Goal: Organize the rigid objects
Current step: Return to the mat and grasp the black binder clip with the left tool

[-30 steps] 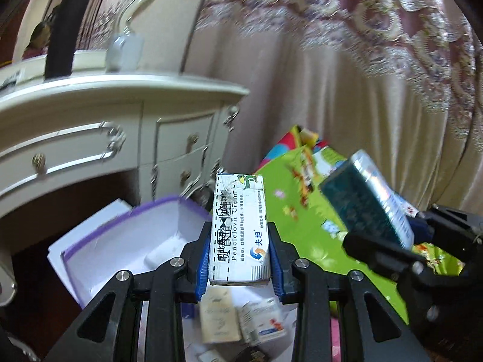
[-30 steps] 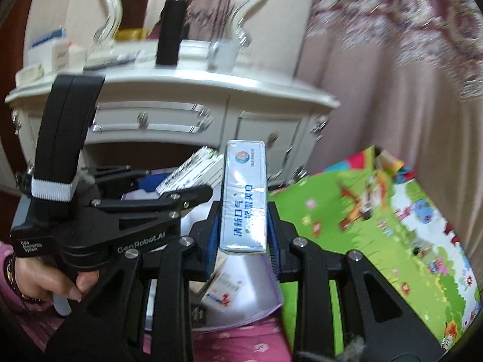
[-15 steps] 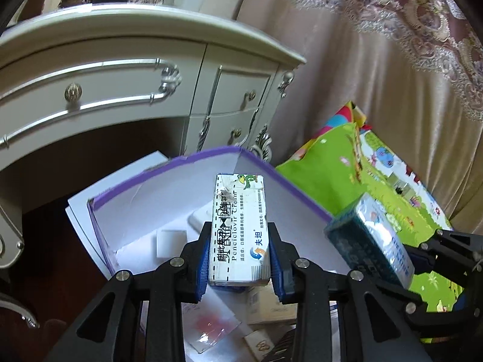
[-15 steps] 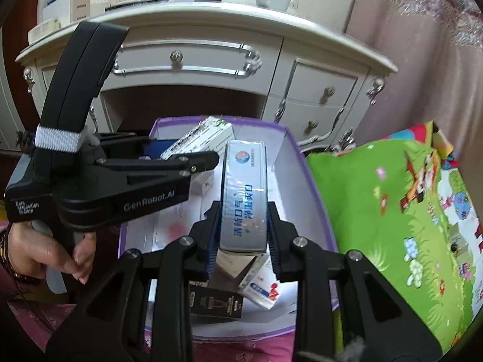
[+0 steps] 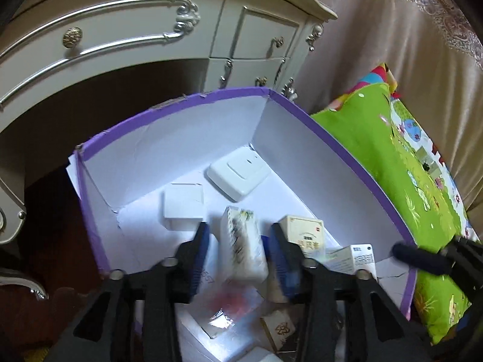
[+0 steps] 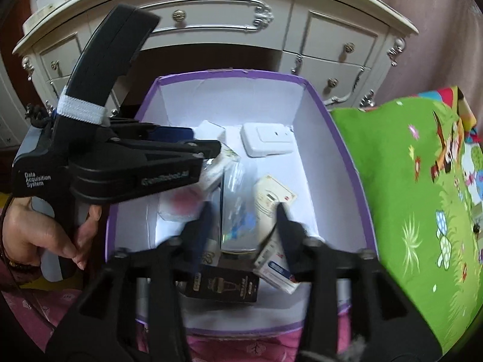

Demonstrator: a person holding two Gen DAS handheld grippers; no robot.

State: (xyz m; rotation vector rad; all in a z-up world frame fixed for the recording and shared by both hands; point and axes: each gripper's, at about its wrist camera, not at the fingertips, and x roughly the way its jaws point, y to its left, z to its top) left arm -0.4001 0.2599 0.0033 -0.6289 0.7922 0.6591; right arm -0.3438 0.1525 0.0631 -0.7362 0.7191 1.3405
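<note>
A purple-rimmed white box (image 5: 317, 120) (image 6: 335, 132) holds several small cartons and a white switch plate (image 5: 238, 172) (image 6: 267, 139). My left gripper (image 5: 237, 235) is open over the box; the white medicine carton (image 5: 241, 244) lies blurred between its spread fingers, loose. My right gripper (image 6: 241, 214) is open too; the silver-blue carton (image 6: 237, 211) lies blurred between its fingers, apart from both pads. The left gripper also shows in the right wrist view (image 6: 208, 150), hand-held at the box's left.
A cream dresser (image 5: 151, 30) (image 6: 271, 30) stands behind the box. A green patterned cushion (image 5: 407, 166) (image 6: 422, 181) lies to the right. A curtain (image 5: 407, 45) hangs behind. Pink cloth (image 6: 241, 344) lies under the box's near edge.
Both grippers have moved down over the box and opened. The white carton and the silver-blue carton have left the pads and are dropping into the box.
</note>
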